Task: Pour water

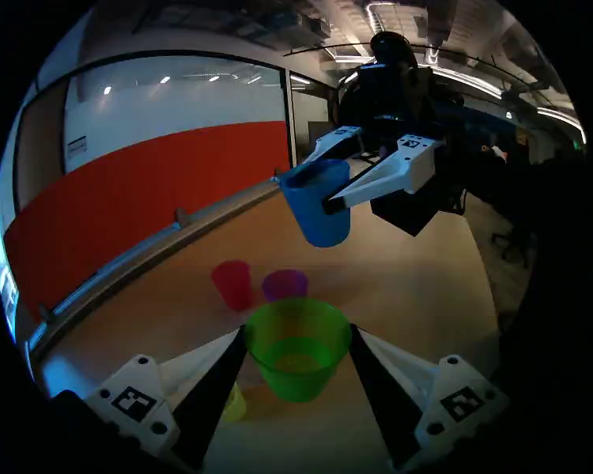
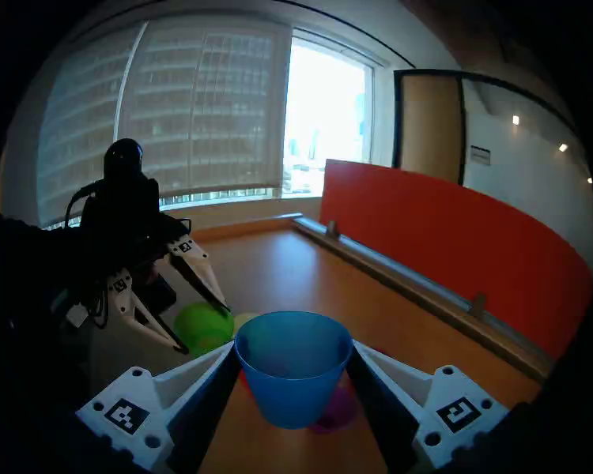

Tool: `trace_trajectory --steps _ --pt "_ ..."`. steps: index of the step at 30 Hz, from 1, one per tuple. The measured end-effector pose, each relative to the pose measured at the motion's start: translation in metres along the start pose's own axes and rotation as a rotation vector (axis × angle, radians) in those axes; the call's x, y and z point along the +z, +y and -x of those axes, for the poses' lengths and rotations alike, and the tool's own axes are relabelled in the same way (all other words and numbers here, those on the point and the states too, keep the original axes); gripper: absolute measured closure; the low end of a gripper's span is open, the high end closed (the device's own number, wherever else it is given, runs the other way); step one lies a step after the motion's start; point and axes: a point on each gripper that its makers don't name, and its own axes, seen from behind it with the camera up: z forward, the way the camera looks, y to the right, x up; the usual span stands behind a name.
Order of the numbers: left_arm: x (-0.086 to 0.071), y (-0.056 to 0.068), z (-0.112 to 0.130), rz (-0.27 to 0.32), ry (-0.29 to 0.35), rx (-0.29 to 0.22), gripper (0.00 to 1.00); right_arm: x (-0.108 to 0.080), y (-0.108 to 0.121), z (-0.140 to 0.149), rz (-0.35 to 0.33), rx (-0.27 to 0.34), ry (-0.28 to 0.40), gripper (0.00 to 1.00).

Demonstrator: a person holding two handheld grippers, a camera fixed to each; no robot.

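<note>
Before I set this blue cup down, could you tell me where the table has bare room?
In the left gripper view, bare wood lies on the table right of the purple cup, and in a strip between the red cup and the partition rail. It is crowded around the held green cup, where those two and the yellow cup cluster.

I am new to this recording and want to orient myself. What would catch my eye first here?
First, two bright cups: the left gripper grips a green cup close to its camera, and opposite, the right gripper holds a blue cup above the wooden table. Next, the long red partition along the table's edge, with a red cup and a purple cup standing near it.
</note>
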Motion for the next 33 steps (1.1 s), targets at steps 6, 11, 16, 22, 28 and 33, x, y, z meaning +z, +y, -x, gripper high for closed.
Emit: trace_trajectory --steps 6,11,16,22,28,33 --pt "0.006 0.007 0.02 0.025 -0.052 0.009 0.11 0.006 -0.005 0.018 -0.03 -0.002 -0.039 0.09" --pt "0.01 0.009 0.032 0.037 -0.082 0.003 0.11 0.013 -0.01 0.038 -0.052 -0.013 -0.084 0.09" --pt "0.013 0.012 0.045 0.052 -0.111 0.002 0.11 0.019 -0.016 0.055 -0.076 -0.026 -0.119 0.09" --pt "0.019 0.015 0.061 0.064 -0.135 -0.011 0.11 0.025 -0.018 0.072 -0.093 -0.026 -0.148 0.09" --pt "0.023 0.015 0.074 0.067 -0.149 -0.031 0.11 0.03 -0.019 0.086 -0.105 -0.017 -0.169 0.1" --pt "0.025 0.014 0.081 0.069 -0.16 -0.036 0.11 0.033 -0.018 0.096 -0.108 -0.016 -0.186 0.09"
